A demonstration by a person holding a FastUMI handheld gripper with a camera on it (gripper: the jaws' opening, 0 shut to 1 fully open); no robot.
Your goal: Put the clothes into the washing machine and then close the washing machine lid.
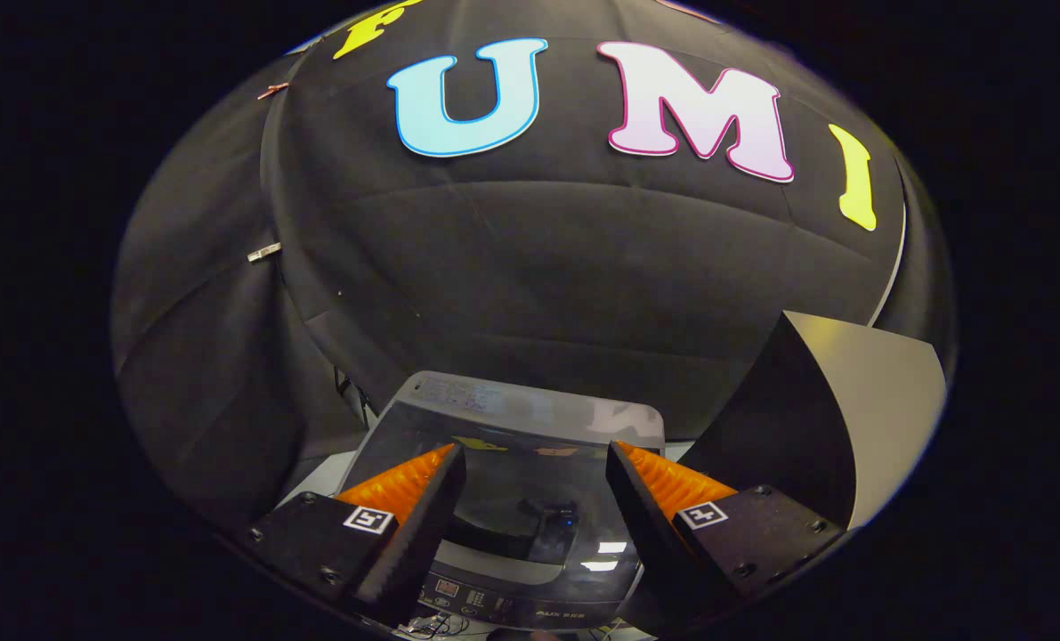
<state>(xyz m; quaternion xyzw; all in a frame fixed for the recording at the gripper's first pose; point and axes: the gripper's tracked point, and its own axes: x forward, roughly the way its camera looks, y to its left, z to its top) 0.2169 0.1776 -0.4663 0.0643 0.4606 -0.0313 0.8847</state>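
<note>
- Gripper view is taken from above and in front of the washing machine point(507, 499), which stands against the black cloth wall point(530, 267)
- The gripper point(537, 458) is seen with its 2 fingers spread wide apart, and nothing is held between them
- The washing machine lid point(512, 436) is seen lying flat and closed over the tub, its glossy panel reflecting light; it sits directly below and just ahead of the fingertips, framed in the gap between them
- The control panel point(503, 605) is found at the near edge of the machine, under the finger bases, so the lid's hinge is judged to lie at the far edge, toward the wall
- No clothes can be made out; whether any lie inside the tub cannot be told through the reflective lid
- A dark angled panel point(814, 401) with a pale face is seen to the right of the machine, beside the right finger
- The task is judged to be either at its very start or already finished, since the lid is down and the gripper is empty
- If the lid is to be raised, the near front edge is the part closest to the fingers, and it would be reached by a short descent straight down
</note>
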